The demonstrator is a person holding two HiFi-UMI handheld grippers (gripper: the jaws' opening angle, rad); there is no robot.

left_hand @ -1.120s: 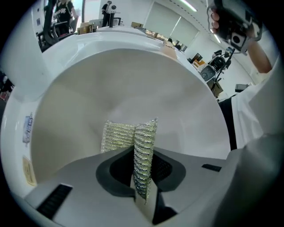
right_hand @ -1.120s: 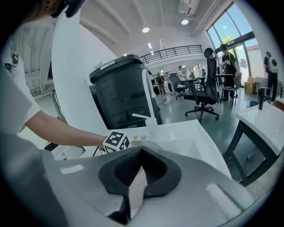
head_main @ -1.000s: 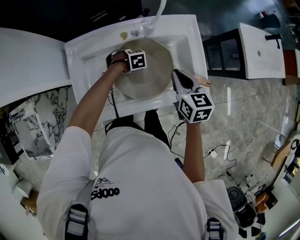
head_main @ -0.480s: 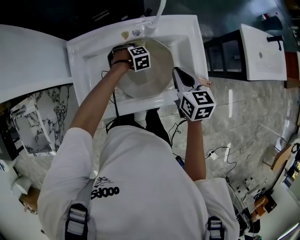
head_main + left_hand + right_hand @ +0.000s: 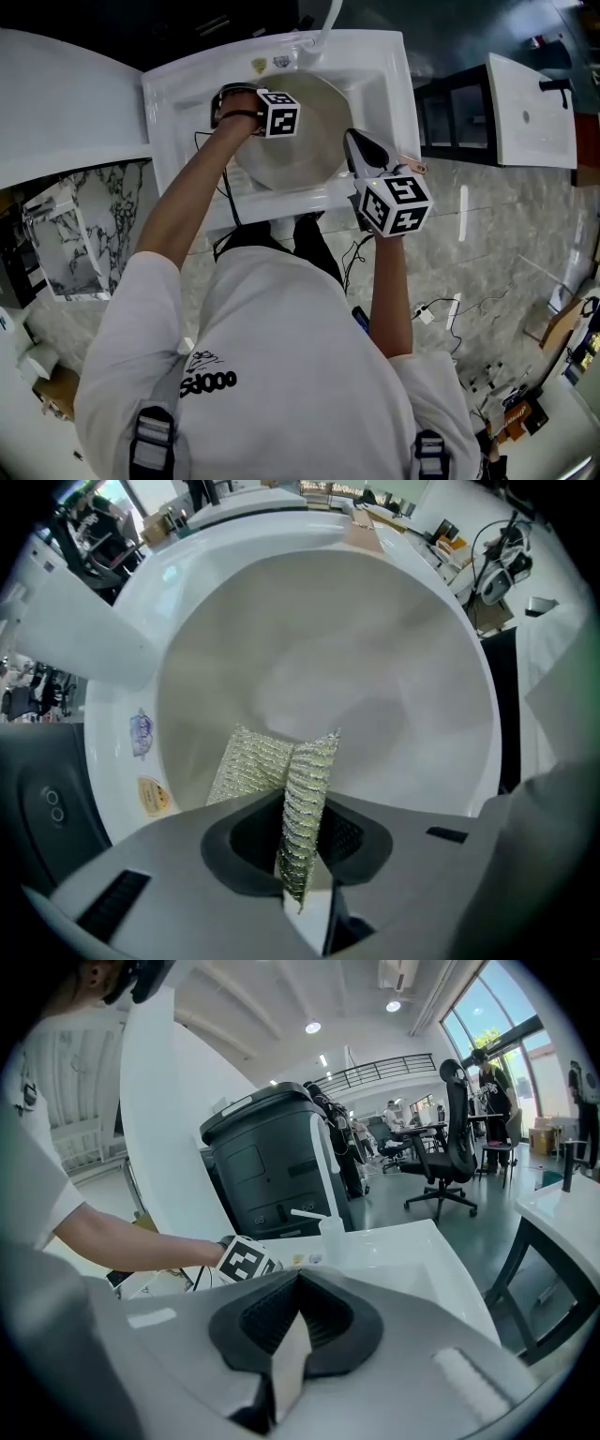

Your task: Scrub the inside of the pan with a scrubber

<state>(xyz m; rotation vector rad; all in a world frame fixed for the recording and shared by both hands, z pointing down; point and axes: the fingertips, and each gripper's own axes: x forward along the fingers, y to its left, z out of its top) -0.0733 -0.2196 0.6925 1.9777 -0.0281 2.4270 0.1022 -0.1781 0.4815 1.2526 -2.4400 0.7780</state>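
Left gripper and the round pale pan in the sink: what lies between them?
A silvery mesh scrubber, clamped in the left gripper, reaches into the round pale pan; the left gripper view shows it.

Head view: taken from above the person, faced steeply down, well apart from the sink [image 5: 173,108] and pan [image 5: 305,150]. Left gripper view: taken along the jaws of the left gripper [image 5: 302,803], past the scrubber [image 5: 248,766], close into the pan's inside. Right gripper view: taken from the right gripper [image 5: 296,1321], faced level across the sink. The sink is shared by all three views, the pan by the first two.
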